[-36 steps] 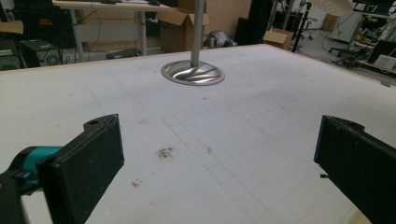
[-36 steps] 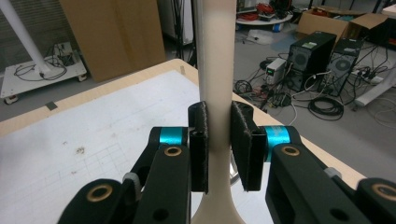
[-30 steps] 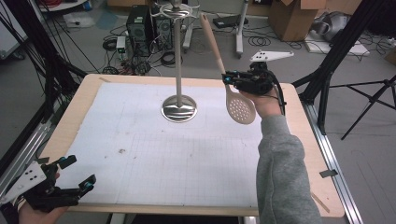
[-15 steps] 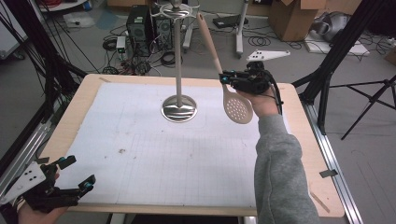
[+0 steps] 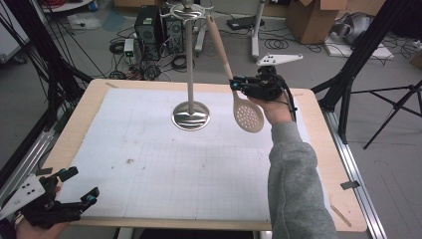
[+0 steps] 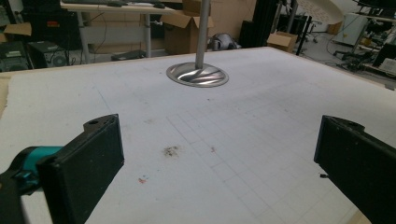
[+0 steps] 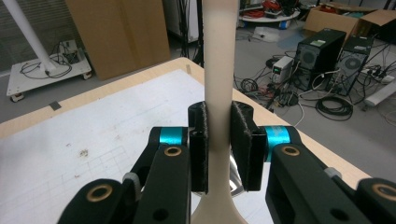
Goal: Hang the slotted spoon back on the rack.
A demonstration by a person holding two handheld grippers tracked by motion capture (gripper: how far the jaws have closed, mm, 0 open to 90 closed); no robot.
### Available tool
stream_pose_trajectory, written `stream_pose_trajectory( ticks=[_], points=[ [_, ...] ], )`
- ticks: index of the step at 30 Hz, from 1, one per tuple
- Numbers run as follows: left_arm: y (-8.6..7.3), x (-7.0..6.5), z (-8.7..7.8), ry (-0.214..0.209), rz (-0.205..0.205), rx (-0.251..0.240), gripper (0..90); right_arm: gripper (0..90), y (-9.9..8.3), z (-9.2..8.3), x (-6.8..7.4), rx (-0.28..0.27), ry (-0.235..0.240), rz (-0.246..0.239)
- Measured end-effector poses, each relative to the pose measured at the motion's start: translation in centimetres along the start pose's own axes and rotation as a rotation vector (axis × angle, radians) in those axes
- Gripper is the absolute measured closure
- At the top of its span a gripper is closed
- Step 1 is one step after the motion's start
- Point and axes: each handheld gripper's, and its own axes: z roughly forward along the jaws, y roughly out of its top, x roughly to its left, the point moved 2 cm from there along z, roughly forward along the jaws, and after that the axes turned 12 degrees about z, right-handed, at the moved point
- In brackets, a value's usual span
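Note:
A beige slotted spoon (image 5: 247, 115) hangs bowl down above the table's far right, its handle (image 7: 219, 70) rising towards the hooks at the top of a metal stand (image 5: 190, 59). My right gripper (image 5: 235, 84) is shut on the handle just above the bowl; in the right gripper view both pads (image 7: 198, 140) press on it. The stand's round base (image 5: 190, 115) rests on the white gridded mat (image 5: 164, 164). My left gripper (image 5: 79, 186) is held at the table's near left corner, open, with nothing between its jaws (image 6: 215, 158).
The wooden table (image 5: 323, 149) carries the mat, which has a small dark stain (image 5: 130, 161). Behind the far edge, computer towers (image 5: 149, 25), cables and cardboard boxes (image 5: 313, 17) stand on the floor. Black frame posts (image 5: 50, 64) flank the table.
My right gripper has carried the spoon slightly left and away, bringing the handle's top closer to the stand's hooks. The left gripper has not moved.

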Motion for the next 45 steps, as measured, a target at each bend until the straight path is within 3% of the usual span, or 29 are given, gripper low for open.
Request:
stream_pose_trajectory(
  ticks=[45],
  points=[
    [-0.4, -0.4, -0.3, 0.01, -0.002, 0.014, 1.8, 78.0, 0.2, 3.6, 0.5, 0.057, -0.03, 0.008]
  ],
)
